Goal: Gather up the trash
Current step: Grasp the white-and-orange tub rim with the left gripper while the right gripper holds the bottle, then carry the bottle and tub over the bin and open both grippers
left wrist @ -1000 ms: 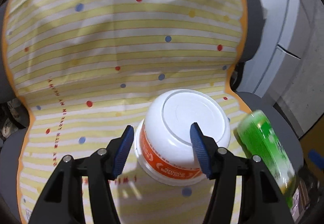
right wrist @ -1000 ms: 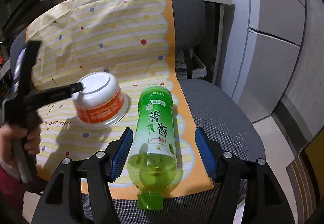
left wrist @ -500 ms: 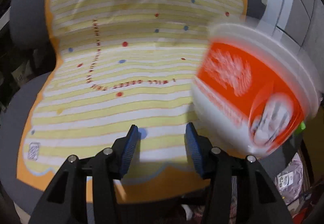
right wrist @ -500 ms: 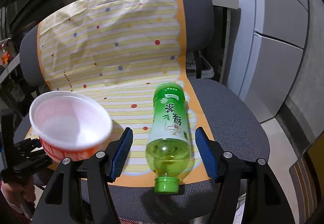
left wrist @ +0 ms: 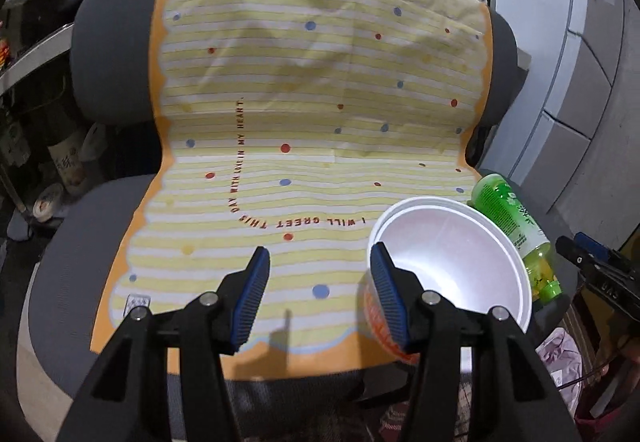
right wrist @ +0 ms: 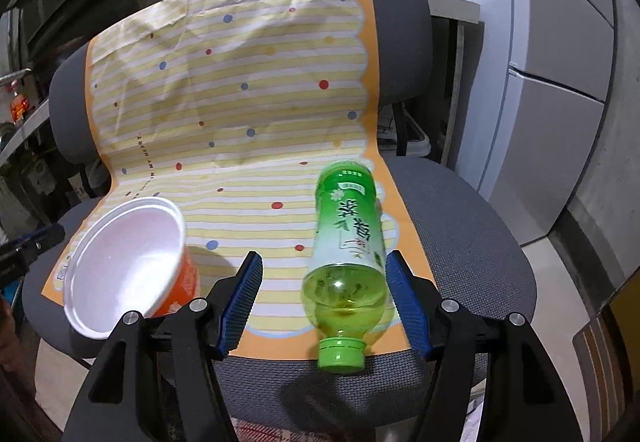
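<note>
Up front on the seat of the grey mesh office chair [right wrist: 460,242] lies a yellow-and-white striped cloth with coloured dots and an orange scalloped border [left wrist: 300,102]; it runs up over the backrest as well.

Both pieces of trash are on that cloth; the white foam bowl with an orange printed wall [right wrist: 124,262] is at the front left corner, tilted with its empty mouth turned up and toward the cameras; whether it rests firmly there I cannot tell. The green clear plastic bottle with a green label and green cap [right wrist: 348,234] lies on its side along the cloth's right edge, with its cap toward the front rim of the seat and reaching past the orange border.

The left tongs [left wrist: 320,262] stand moderately wide and have just been opening; only cloth shows between the blue ribbed pads [left wrist: 250,298]; the bowl [left wrist: 452,258] sits outside them, just beyond the right-hand finger, ungripped.

The right tongs [right wrist: 324,262] are spread wide around the bottle's lower half; the right-hand pad is just beside the plastic while the left-hand pad stands clearly off it, so nothing is clamped.

From the left wrist view the bottle [left wrist: 508,210] shows just behind the bowl.
</note>
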A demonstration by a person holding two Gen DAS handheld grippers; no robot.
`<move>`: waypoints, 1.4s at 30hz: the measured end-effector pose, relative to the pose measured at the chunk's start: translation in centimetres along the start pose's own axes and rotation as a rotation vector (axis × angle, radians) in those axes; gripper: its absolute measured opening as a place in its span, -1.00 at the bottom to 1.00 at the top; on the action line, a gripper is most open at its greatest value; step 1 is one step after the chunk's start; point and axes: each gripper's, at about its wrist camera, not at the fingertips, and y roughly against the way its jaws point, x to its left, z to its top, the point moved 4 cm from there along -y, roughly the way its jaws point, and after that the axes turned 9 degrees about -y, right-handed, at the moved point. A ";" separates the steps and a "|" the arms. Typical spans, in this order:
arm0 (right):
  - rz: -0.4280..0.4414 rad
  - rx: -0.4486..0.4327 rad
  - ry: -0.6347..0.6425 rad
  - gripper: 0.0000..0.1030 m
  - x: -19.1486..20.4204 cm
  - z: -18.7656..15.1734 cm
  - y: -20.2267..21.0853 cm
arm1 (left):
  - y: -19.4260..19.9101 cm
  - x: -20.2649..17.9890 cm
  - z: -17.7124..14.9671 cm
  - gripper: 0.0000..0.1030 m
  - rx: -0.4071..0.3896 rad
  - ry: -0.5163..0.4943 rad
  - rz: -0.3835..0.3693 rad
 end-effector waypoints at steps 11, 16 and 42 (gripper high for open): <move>-0.012 0.126 -0.050 0.44 -1.4 1.7 -6.6 | -4.8 -2.0 0.6 -0.01 0.081 -0.071 -0.030; -0.008 0.185 -0.088 0.41 -1.5 1.9 -8.7 | -6.0 -2.2 0.1 -0.32 0.116 -0.086 -0.066; -0.132 -0.125 -0.228 0.13 -9.6 -2.7 13.1 | 0.3 -18.1 0.4 -0.91 -0.016 -0.278 -0.407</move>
